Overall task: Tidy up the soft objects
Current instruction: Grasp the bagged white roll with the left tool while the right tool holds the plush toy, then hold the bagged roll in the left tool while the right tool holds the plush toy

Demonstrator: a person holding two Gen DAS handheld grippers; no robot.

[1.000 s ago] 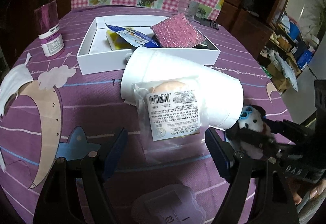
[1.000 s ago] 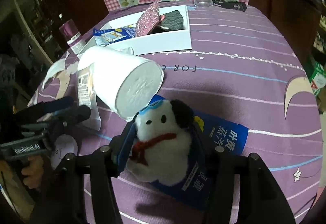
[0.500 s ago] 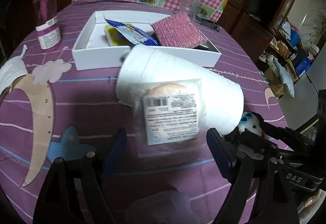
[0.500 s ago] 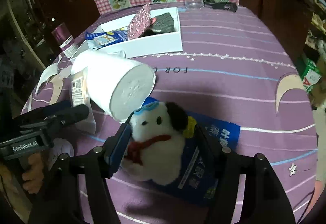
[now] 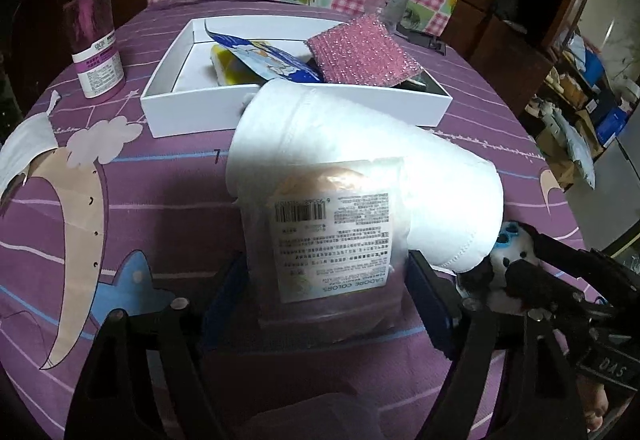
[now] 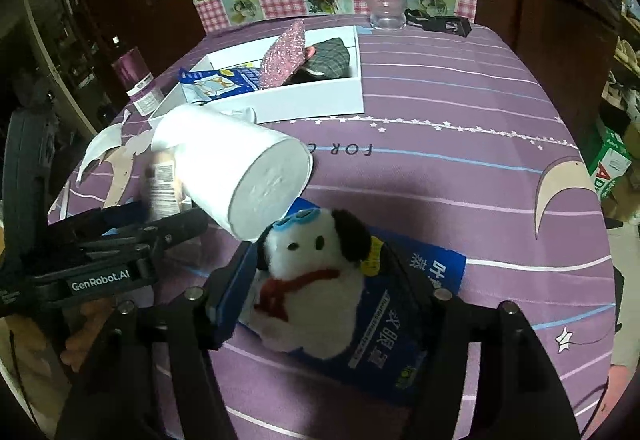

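Near the front edge of the purple surface [image 6: 460,112], two hand-held claws work side by side. The left claw [image 5: 326,264] has just been closing, and a clear pouch [image 5: 332,240] with a white printed label stands between its jaws; the blue pads lie against both side edges of the pouch, so it looks grasped (though the contact is light). The pouch leans back on a big white paper roll [image 5: 360,144] that lies on its side in the middle of the surface.

The right claw [image 6: 320,256] has also just been closing, and it is clenched on a white plush dog [image 6: 316,280] with black ears, a red scarf and small blue goggles. The dog sits upright on a blue packet [image 6: 424,276] that lies flat on the surface, just beside the open end of the roll.

Behind the roll, toward the far edge, is a shallow white box [image 5: 280,104]. A pink glittery sponge [image 5: 360,52] leans inside it, next to a blue printed bag [image 5: 272,58]. A purple bottle [image 5: 98,48] stands near the far left edge, and a clear glass [image 6: 386,12] at the far edge.
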